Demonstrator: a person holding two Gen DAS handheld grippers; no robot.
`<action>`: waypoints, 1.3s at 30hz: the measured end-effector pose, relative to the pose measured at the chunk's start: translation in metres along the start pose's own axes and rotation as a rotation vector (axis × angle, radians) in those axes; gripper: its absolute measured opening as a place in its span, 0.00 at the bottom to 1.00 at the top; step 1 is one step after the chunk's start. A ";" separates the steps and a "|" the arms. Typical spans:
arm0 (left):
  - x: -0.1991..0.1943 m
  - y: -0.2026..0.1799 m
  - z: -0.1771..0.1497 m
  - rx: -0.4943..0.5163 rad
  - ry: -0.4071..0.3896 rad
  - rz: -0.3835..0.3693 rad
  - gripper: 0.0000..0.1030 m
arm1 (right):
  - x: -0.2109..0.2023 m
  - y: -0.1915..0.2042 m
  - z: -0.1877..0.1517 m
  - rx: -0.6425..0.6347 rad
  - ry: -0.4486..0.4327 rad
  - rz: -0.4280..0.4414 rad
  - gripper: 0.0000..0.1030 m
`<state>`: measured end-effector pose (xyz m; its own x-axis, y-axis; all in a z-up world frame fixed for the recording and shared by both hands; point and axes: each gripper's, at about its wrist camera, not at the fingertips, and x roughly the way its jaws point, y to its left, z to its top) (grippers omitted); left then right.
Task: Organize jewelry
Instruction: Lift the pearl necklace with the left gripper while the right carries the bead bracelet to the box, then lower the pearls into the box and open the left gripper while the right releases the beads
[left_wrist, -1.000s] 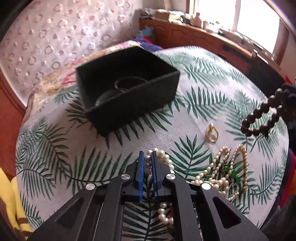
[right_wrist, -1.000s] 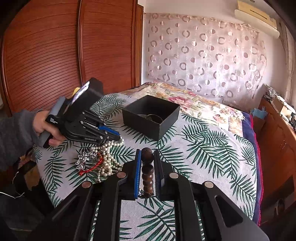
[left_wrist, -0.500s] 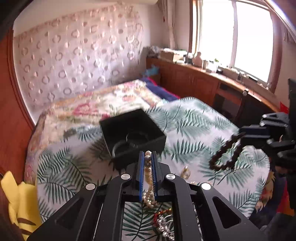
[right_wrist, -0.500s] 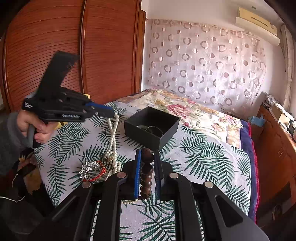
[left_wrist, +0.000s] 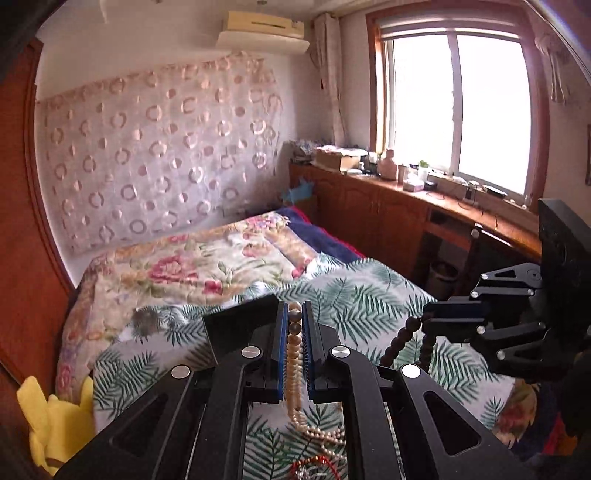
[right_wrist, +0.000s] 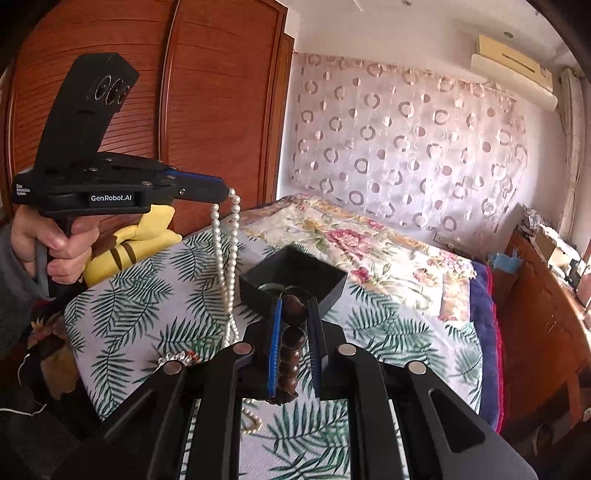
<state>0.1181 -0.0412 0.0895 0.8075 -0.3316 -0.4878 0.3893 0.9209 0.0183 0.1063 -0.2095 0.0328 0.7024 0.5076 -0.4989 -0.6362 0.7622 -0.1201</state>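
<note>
Plainly both tongs are loaded; the left tongs (left_wrist: 294, 325) pinch the pearls (right_wrist: 225, 258) high so the strand hangs free, its tail trailing on the bed (right_wrist: 388, 317); the right tongs (right_wrist: 294, 314) grip the beads (right_wrist: 291, 343) upright, aimed at the box (right_wrist: 295, 273) just beyond; a red bracelet (left_wrist: 314, 461) lies near, unsorted.

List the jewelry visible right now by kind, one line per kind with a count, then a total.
Pearl necklace, hanging from the left gripper: 1
Dark wooden bead bracelet, in the right gripper: 1
Red and silver piece on the bedspread: 1
Total: 3
</note>
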 end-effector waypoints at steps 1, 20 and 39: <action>0.000 0.001 0.003 -0.001 -0.005 0.003 0.06 | 0.001 -0.001 0.004 -0.002 -0.003 -0.004 0.15; 0.040 0.036 0.072 -0.056 -0.040 0.078 0.06 | 0.054 -0.034 0.065 0.002 -0.015 -0.056 0.15; 0.123 0.086 -0.034 -0.175 0.173 0.096 0.07 | 0.139 -0.033 0.059 0.020 0.080 -0.026 0.15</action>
<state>0.2359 0.0046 0.0012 0.7431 -0.2152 -0.6337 0.2197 0.9728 -0.0727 0.2438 -0.1401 0.0175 0.6903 0.4541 -0.5633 -0.6110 0.7829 -0.1176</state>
